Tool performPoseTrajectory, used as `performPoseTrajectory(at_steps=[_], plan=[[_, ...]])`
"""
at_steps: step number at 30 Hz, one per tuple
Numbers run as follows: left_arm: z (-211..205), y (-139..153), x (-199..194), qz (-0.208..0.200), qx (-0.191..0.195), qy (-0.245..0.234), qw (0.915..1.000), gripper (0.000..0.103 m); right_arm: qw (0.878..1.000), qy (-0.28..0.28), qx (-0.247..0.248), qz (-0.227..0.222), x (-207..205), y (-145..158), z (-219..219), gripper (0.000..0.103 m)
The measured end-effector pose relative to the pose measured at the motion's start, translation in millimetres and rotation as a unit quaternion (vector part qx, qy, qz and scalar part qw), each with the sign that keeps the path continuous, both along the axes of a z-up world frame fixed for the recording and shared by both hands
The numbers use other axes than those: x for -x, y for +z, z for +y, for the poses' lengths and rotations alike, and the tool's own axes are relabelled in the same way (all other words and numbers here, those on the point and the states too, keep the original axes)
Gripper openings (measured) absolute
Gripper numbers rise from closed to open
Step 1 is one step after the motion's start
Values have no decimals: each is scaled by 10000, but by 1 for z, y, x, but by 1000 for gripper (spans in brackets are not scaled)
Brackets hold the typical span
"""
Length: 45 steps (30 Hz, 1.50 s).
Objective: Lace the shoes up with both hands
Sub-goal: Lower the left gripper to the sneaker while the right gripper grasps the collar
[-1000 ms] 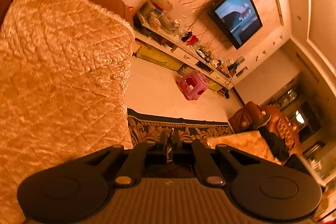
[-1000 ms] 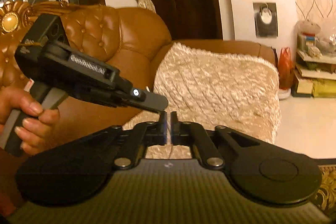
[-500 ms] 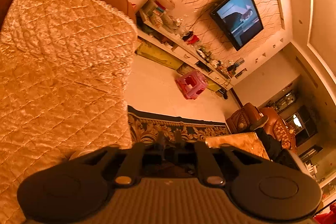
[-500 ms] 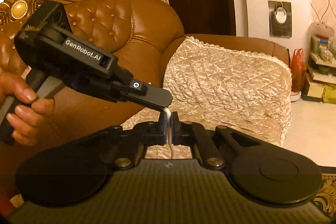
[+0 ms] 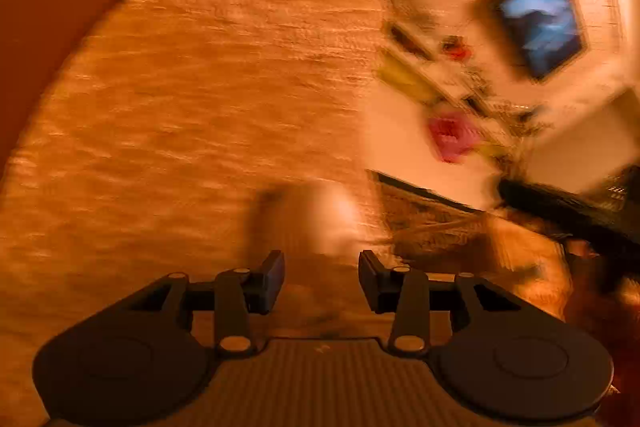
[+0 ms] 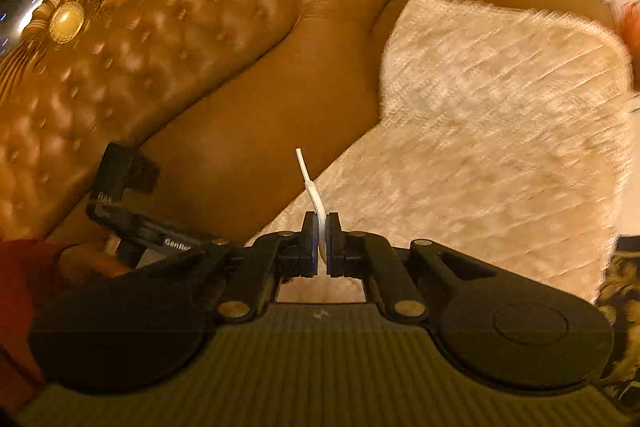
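Since the earlier frame our left gripper (image 5: 321,277) has just been opening, nothing between its fingers. Our right gripper (image 6: 321,243) pinches the white shoelace (image 6: 311,193) above the quilted cushion (image 6: 500,131).

Brown leather sofa (image 6: 256,99) carries quilted cream cover (image 6: 500,115) draped over seat and arm.

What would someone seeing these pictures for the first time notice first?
Probably the white shoelace, its tip standing up from the shut right gripper at the centre of the right wrist view, against the brown leather sofa. In the blurred left wrist view, the left gripper stands open over the quilted cover.
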<state>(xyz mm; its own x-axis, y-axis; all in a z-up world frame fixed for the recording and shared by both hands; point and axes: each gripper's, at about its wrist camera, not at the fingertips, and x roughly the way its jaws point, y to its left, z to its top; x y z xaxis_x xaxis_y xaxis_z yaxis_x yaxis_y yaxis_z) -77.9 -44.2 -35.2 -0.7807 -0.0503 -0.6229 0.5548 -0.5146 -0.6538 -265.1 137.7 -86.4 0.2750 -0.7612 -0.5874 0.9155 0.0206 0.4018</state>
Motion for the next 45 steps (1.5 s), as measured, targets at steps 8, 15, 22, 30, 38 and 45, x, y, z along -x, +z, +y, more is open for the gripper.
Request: performPoseTrajectory(at_steps=[8, 15, 22, 30, 38, 45], plan=[[32, 10, 13, 673, -235, -1423, 9873, 13, 9959, 348, -833, 57, -12, -20, 11, 6], [33, 1, 26, 629, -282, -1584, 9850, 35, 9868, 657, -1268, 762, -11, -8, 14, 6], [20, 22, 22, 457, -63, -1482, 9879, 49, 9709, 1232, -1486, 1421, -23, -5, 8, 6], [15, 17, 30, 172, -271, -1176, 9925, 27, 9512, 1810, -1430, 2048, -45, 3, 0, 7], [19, 21, 13, -34, -292, -885, 9956, 27, 8683, 3413, -1538, 3255, -88, 2, -19, 6], [24, 19, 9, -81, -263, -645, 9975, 27, 7898, 4339, -1614, 4024, -126, -6, -39, 6]])
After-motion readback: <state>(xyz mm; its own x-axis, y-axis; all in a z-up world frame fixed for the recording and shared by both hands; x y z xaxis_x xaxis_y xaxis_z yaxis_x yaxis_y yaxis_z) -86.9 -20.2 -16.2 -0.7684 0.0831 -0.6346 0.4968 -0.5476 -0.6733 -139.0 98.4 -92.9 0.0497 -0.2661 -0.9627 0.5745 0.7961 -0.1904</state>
